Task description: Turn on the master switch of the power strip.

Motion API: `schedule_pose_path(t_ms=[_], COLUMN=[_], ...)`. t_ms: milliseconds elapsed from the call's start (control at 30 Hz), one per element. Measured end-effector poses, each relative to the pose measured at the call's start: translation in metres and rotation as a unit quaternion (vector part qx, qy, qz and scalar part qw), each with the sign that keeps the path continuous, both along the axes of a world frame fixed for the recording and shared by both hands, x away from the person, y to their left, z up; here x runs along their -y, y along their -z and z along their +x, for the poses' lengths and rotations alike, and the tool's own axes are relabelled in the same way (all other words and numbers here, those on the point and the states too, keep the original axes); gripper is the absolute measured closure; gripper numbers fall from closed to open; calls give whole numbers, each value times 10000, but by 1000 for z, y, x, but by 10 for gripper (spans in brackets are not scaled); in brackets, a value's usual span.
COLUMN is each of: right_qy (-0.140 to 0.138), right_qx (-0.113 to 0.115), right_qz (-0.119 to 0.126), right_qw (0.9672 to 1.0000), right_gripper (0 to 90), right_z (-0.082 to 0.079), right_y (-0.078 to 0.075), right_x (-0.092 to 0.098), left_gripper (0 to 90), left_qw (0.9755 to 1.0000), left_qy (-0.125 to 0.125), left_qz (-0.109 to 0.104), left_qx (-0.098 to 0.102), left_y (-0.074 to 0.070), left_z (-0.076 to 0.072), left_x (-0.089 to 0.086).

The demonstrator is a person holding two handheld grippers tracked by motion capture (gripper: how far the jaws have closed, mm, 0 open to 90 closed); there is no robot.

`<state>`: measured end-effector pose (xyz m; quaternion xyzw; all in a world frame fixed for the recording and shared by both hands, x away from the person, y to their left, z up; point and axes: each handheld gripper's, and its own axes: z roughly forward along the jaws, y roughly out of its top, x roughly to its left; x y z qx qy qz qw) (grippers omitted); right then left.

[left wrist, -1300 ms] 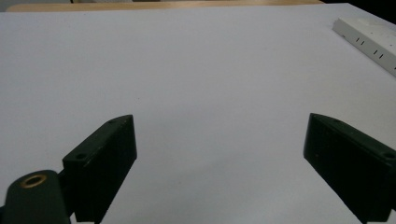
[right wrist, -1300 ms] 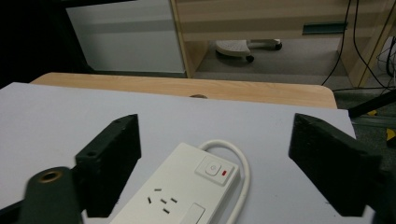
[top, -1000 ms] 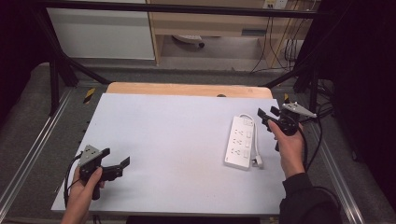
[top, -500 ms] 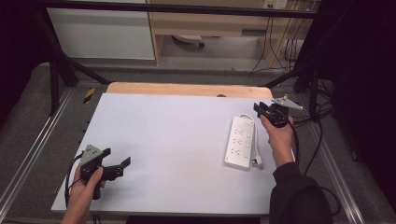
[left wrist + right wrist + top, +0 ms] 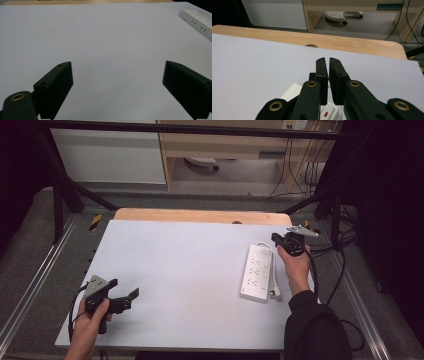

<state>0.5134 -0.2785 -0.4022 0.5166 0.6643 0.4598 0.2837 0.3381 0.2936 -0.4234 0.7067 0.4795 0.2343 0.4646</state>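
A white power strip point(image 5: 257, 272) lies on the right of the white table top point(image 5: 190, 265), its cord point(image 5: 274, 279) running along its right side. My right gripper point(image 5: 276, 239) hovers just above the strip's far end, held by a hand in a dark sleeve. In the right gripper view its jaws point(image 5: 327, 60) are shut with nothing between them, and the strip's end with a red switch point(image 5: 325, 114) lies beneath. My left gripper point(image 5: 126, 289) is at the table's near left corner. It stands wide open point(image 5: 117, 65) over bare table, with the strip point(image 5: 197, 22) far off.
A wooden strip point(image 5: 200, 216) borders the table's far edge. Black cables point(image 5: 330, 265) hang off the right side. Metal rails point(image 5: 30, 285) run along both sides of the table. Behind stand a white cabinet point(image 5: 107, 155) and a wooden shelf point(image 5: 225, 145).
My right gripper has moved left from beyond the table's right edge to the power strip's far end. The left gripper has stayed in place.
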Motion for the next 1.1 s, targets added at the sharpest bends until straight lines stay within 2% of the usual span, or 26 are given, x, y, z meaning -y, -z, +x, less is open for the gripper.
schedule_pose_path(t_ms=[167,1100], right_qy=[-88,-259], right_qx=[-99,-491], right_qz=[-44,-339], right_qw=[9999,9979], right_gripper=[900,900], right_z=[1,6], right_y=[4,19], right_x=[-4,-17], left_gripper=[95,95], left_qw=[10000,10000], left_qy=[-16,19], left_qz=[-26,-19], left_qx=[8,2], left_y=[0,0], left_z=[0,0], left_x=[-1,0])
